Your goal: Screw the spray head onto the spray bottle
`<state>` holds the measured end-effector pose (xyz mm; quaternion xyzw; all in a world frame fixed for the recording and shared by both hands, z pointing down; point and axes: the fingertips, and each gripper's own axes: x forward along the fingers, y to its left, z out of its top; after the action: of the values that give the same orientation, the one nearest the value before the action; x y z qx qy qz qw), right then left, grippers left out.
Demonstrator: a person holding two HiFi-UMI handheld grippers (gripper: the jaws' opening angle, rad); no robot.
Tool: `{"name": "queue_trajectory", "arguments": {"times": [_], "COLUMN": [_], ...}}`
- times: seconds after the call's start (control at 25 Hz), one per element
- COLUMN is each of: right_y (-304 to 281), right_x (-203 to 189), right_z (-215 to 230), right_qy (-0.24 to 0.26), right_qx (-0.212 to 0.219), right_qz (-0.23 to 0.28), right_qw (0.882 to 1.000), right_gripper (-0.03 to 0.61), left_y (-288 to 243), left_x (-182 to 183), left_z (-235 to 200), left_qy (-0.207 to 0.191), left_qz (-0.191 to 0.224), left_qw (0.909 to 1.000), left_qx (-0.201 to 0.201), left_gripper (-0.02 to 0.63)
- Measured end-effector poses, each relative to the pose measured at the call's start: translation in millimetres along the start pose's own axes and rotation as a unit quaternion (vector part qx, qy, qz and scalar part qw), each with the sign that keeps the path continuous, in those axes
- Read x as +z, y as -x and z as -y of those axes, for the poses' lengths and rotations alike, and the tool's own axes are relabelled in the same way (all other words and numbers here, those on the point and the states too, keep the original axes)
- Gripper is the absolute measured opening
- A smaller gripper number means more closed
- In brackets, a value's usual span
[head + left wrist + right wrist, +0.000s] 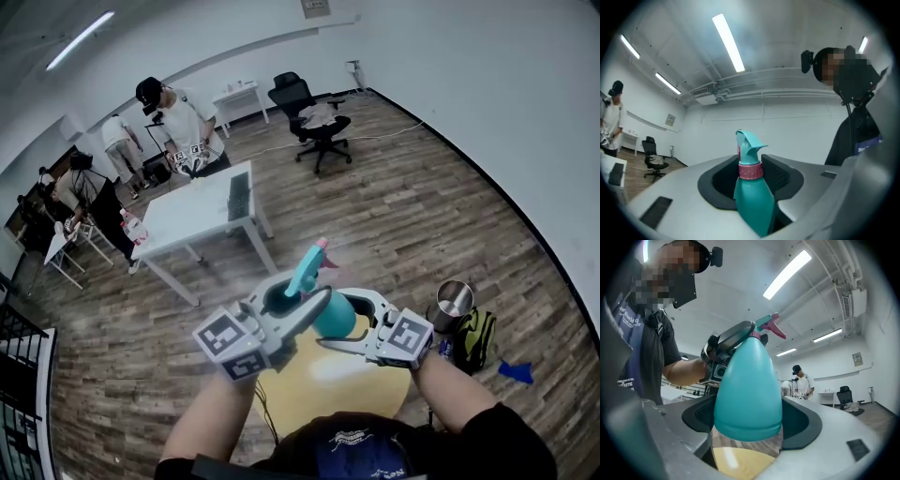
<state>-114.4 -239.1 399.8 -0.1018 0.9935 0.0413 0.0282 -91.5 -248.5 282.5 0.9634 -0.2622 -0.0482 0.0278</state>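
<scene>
- Clamping spray head (749, 146) with left gripper (302, 302): pads snug on pink collar (750, 171) from both sides, no gap visible.
- Gripping bottle (747, 390) with right gripper (342, 321): one finger pressed on each side of the wide teal body, near its base.
- Spray head seated on bottle neck, collar right between left fingertips, nozzle poking out past them.
- Can't tell how far down the collar is threaded.
- All held in mid-air between the two grippers, which face each other: left fingers at the neck, right fingers at the body.
- Left and right fingertips near each other along the bottle; touching or not, unclear.
- Bottle tilted, spray head end pointing away from the person in head view.
- Pink trigger (777, 329) well beyond right fingertips, just past left gripper's jaws in right gripper view.
- Yellow top (328, 380) below both sets of fingers, apart from the bottle; also visible through the gap under the bottle base between right fingers.
- Steel cup (455, 302) and green bag (476, 337) on the floor, off to the outer side of right fingers, well apart.
- White table (202, 211) and black chair (314, 117) far beyond the fingertips.
- People (183, 117) standing at that table, too small for detail.
</scene>
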Motion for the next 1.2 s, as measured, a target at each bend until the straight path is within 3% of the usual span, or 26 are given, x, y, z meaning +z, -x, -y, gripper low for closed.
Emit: {"name": "queue_trajectory", "arguments": {"times": [0.12,0.2,0.28,0.36,0.44,0.52,0.56,0.6,0.68,0.76,0.84,0.96,1.12,1.2], "right_y": [2.3,5.2,9.1,13.5,16.9,17.9,17.0,15.1,10.1,7.9,8.4,6.8,-1.9,-4.1], "right_x": [9.5,17.3,23.0,26.9,29.7,29.6,28.1,26.0,22.3,18.7,11.6,-5.7,-18.8,-20.0], "right_z": [-19.1,-36.3,-55.4,-72.2,-82.0,-85.0,-83.6,-79.3,-57.5,-24.1,3.8,15.6,20.2,17.9], "right_qy": [-0.029,-0.054,-0.076,-0.094,-0.106,-0.113,-0.115,-0.116,-0.123,-0.121,-0.103,-0.048,-0.001,0.004], "right_qx": [0.07,0.133,0.196,0.251,0.283,0.293,0.29,0.279,0.228,0.148,0.068,0.001,-0.041,-0.042], "right_qz": [0.026,0.044,0.058,0.071,0.081,0.083,0.081,0.079,0.078,0.079,0.066,0.007,-0.037,-0.038], "right_qw": [0.997,0.989,0.976,0.961,0.95,0.946,0.947,0.95,0.963,0.978,0.99,0.999,0.998,0.998], "right_gripper": [0.408,0.408,0.408,0.408,0.408,0.408,0.408,0.408,0.408,0.408,0.408,0.408,0.408,0.408], "left_y": [5.6,13.8,23.2,31.6,36.4,37.6,35.9,32.0,19.1,7.7,4.7,5.0,-7.2,-8.8], "left_x": [7.7,7.9,9.4,12.2,14.2,14.5,14.1,13.8,12.9,8.1,0.9,-5.2,-16.0,-19.8], "left_z": [22.7,37.4,55.3,70.6,77.8,78.6,76.6,71.7,48.9,16.8,-9.7,-20.7,-24.8,-25.0], "left_qy": [0.006,0.015,0.028,0.05,0.071,0.086,0.09,0.091,0.084,0.066,0.053,0.04,0.025,0.016], "left_qz": [0.009,0.002,-0.002,0.0,0.005,0.007,0.006,0.005,0.009,0.012,0.019,0.028,-0.008,-0.018], "left_qw": [0.9935,0.9787,0.9535,0.9216,0.8946,0.8805,0.8817,0.8904,0.9282,0.9677,0.9893,0.9978,0.9996,0.9996], "left_qx": [-0.113,-0.205,-0.3,-0.385,-0.441,-0.466,-0.463,-0.446,-0.362,-0.243,-0.134,-0.045,0.008,0.018], "left_gripper": [0.181,0.181,0.181,0.181,0.181,0.181,0.181,0.181,0.186,0.226,0.241,0.241,0.241,0.166]}}
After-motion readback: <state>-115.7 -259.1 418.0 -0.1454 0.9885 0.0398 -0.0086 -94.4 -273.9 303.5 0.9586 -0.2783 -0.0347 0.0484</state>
